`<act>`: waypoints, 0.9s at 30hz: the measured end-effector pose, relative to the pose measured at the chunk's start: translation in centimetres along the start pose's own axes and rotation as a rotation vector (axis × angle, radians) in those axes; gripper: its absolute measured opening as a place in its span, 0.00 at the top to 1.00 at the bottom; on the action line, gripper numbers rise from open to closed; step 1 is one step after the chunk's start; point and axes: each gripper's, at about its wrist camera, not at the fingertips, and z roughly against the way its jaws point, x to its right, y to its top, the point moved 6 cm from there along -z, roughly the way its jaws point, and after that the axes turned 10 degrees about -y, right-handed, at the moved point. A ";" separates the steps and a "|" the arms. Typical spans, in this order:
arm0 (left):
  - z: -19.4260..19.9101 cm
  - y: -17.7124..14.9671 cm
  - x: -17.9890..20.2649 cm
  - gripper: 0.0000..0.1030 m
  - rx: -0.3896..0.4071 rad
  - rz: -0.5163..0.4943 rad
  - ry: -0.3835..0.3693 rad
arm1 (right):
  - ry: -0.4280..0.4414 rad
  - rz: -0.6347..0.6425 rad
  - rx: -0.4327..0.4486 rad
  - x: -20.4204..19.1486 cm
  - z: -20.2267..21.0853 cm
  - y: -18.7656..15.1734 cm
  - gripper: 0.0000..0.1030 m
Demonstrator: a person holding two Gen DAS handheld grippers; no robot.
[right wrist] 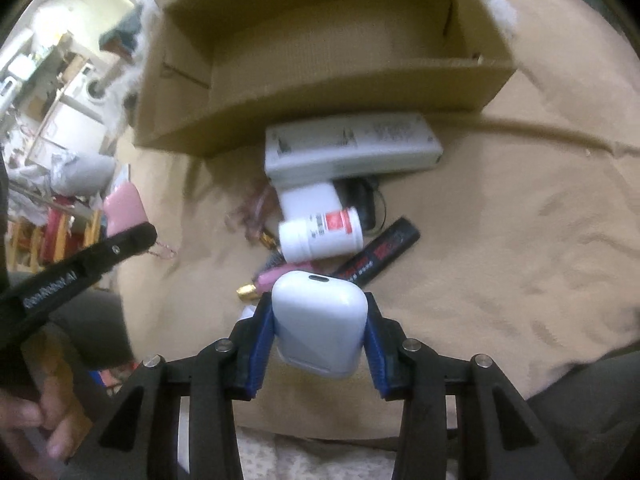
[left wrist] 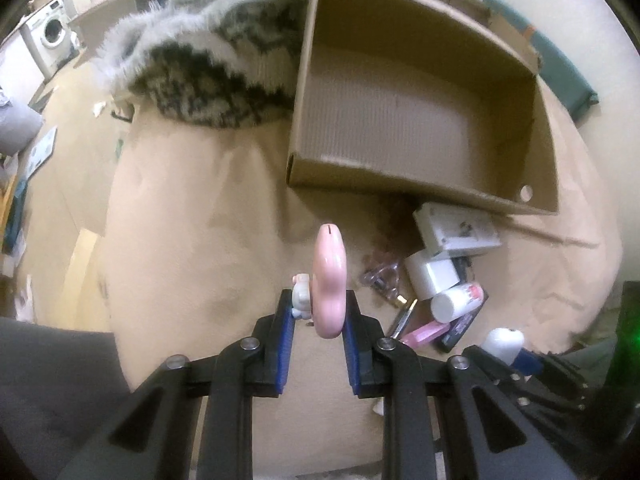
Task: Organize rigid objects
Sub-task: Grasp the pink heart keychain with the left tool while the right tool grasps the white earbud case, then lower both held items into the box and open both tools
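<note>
My left gripper point(left wrist: 318, 306) is shut on a pink rounded object point(left wrist: 330, 280) with a small white figurine point(left wrist: 301, 294) on its side, held above the tan sheet in front of the open cardboard box point(left wrist: 420, 108). My right gripper point(right wrist: 318, 320) is shut on a white rounded case point(right wrist: 320, 322), held above a pile of items: a white bottle with a red label point(right wrist: 322, 236), a grey-white box point(right wrist: 348, 148), a black marker point(right wrist: 376, 254) and a pink tube with a gold cap point(right wrist: 260, 284). The box point(right wrist: 320, 52) lies beyond the pile.
A furry grey and white cushion point(left wrist: 208, 52) lies left of the box. A teal object point(left wrist: 556, 64) lies behind the box. The left gripper and the pink object point(right wrist: 122, 204) show at the left of the right wrist view. A washing machine point(left wrist: 50, 38) stands far left.
</note>
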 end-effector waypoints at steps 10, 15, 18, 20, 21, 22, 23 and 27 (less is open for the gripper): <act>3.6 4.2 3.8 0.80 0.141 -0.106 0.004 | 0.054 -0.004 0.119 0.9 4.6 5.6 0.58; 3.0 7.6 5.1 0.80 0.158 -0.147 0.011 | 0.058 0.010 0.154 0.6 5.3 9.8 0.58; 1.9 9.7 5.4 0.80 0.152 -0.164 0.018 | 0.052 0.022 0.173 0.5 5.4 12.1 0.58; 1.1 10.8 5.6 0.80 0.146 -0.176 0.025 | 0.046 0.028 0.179 0.8 5.0 13.4 0.58; 0.6 11.5 5.8 0.80 0.145 -0.186 0.035 | 0.042 0.029 0.177 1.2 4.9 13.7 0.58; 0.1 11.9 5.8 0.80 0.145 -0.197 0.043 | 0.039 0.027 0.175 1.3 4.5 14.3 0.58; -0.5 12.3 5.9 0.80 0.143 -0.209 0.052 | 0.036 0.025 0.171 1.3 3.8 14.8 0.58; -3.0 13.4 5.7 0.80 0.123 -0.232 0.065 | 0.022 0.023 0.154 1.6 1.7 16.2 0.58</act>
